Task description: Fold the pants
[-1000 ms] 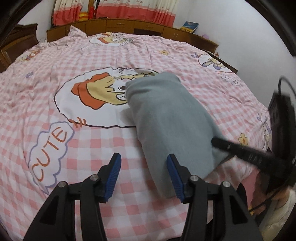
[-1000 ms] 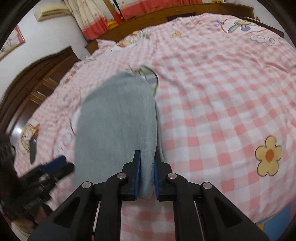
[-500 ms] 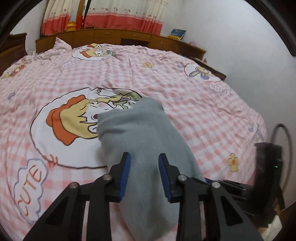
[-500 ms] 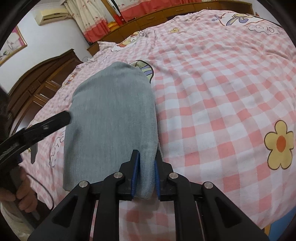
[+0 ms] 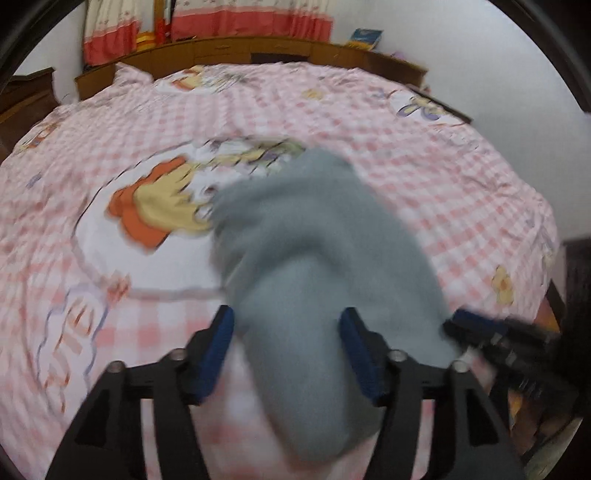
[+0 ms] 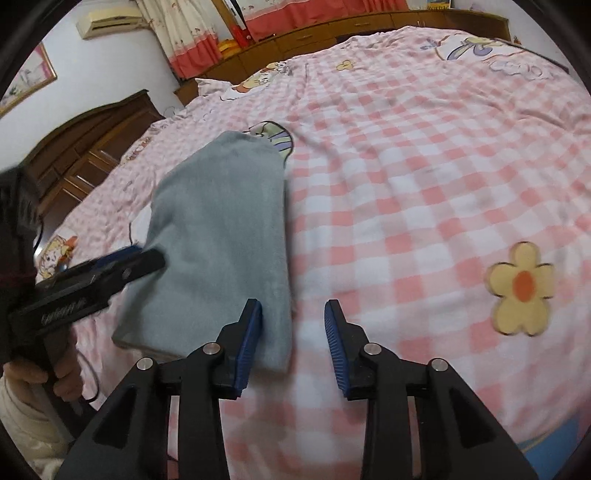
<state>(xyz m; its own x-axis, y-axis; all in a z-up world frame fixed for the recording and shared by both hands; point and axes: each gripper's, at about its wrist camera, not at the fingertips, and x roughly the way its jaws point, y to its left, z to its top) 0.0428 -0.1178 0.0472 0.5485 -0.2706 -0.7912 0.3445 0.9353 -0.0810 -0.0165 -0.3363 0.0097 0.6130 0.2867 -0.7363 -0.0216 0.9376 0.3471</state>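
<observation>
Left wrist view (blurred). The folded grey pants [image 5: 317,251] lay on the bed [image 5: 424,177], covered in a pink-and-white checked quilt, partly over the printed cartoon figure [image 5: 159,210]. Your left hand-held gripper [image 5: 286,350] stood with its jaws opening; the near end of the pants bulged up between the blue pads [image 5: 218,350], and whether they still touched the cloth cannot be told through the blur. Your right hand-held gripper [image 5: 476,325] entered from the right edge, its tip at the pants' right border. Wooden cabinets [image 5: 258,48] and red-hemmed curtains [image 5: 240,18] closed the far side of the room.

Right wrist view. Your right hand-held gripper [image 6: 293,343] pointed down at the bed [image 6: 424,184], jaws opening; the near right corner of the pants [image 6: 221,229] lay between them, beside the left pad [image 6: 251,343] and clear of the right one, so nothing was pinched. Your left hand-held gripper [image 6: 110,266] reached in from the left, its tip at the pants' left edge. A yellow flower print [image 6: 521,291] lay well to the right of the pants.
</observation>
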